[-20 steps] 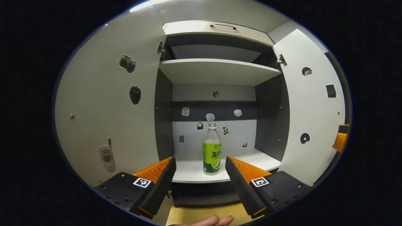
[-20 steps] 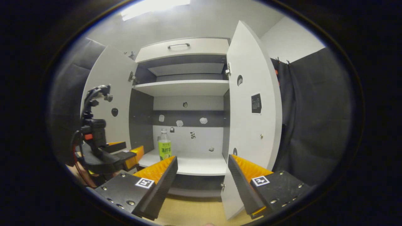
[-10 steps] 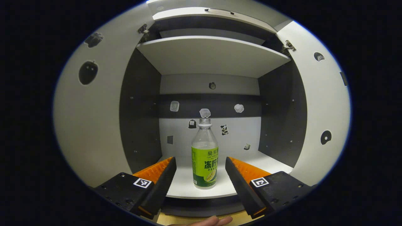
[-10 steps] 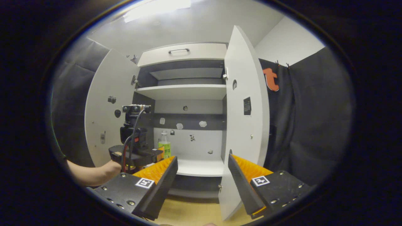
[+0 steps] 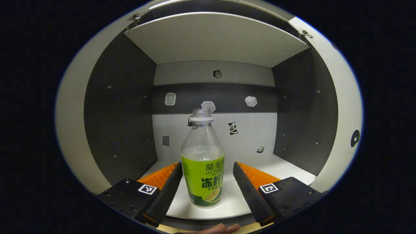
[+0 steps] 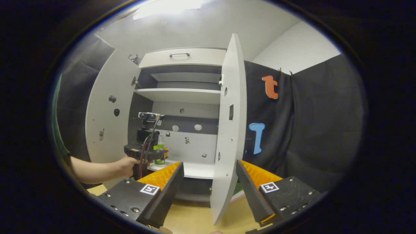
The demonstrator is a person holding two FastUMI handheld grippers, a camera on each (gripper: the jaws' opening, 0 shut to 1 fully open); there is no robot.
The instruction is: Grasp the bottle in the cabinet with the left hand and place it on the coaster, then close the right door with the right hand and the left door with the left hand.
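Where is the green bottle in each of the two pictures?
Left gripper view: the bottle stands low in the middle, between the left gripper fingers, on the cabinet's bottom shelf.
Right gripper view: the bottle is small, left of middle, partly behind the left gripper.
Shared landmark: the bottom shelf.

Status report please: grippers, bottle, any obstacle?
Left gripper open, either side of bottle, not gripping. Right gripper open, facing right door. Bottle upright on shelf. No obstacle seen.

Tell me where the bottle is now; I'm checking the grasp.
In the left gripper view the bottle stands upright on the cabinet's lower shelf, between the open left tool's fingers, not yet clamped.
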